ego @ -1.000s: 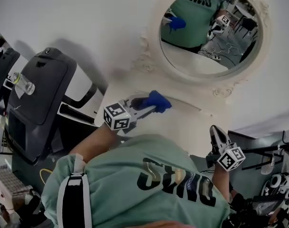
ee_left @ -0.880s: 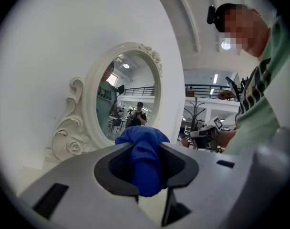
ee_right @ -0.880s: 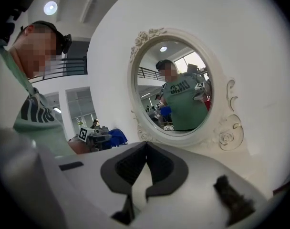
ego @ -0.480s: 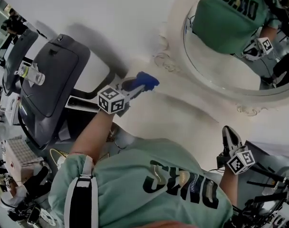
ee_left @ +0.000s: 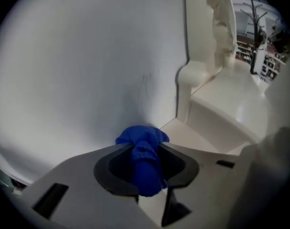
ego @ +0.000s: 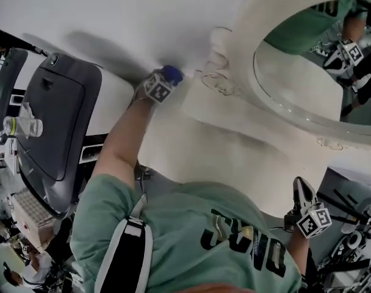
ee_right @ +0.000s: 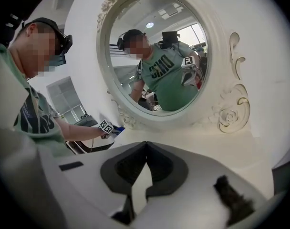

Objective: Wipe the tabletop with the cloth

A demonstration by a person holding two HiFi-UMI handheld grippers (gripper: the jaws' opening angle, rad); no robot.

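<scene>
Cloth (ee_left: 144, 144): bunched between the left gripper's (ego: 166, 79) clamped jaws, at the tabletop's (ego: 222, 157) far-left corner by the wall (ee_left: 88, 70).
Remaining tabletop: lies right and nearer.
Right gripper (ee_right: 145, 144): jaws together, empty, near-right edge.

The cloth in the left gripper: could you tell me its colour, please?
Plain blue; the cloth shows best in the left gripper view.

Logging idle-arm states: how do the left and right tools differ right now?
Left tool is shut on the blue cloth; right tool is shut, empty. Left tool reaches the tabletop's back left corner by the wall; right tool hangs at its near right edge. Both carry marker cubes.
</scene>
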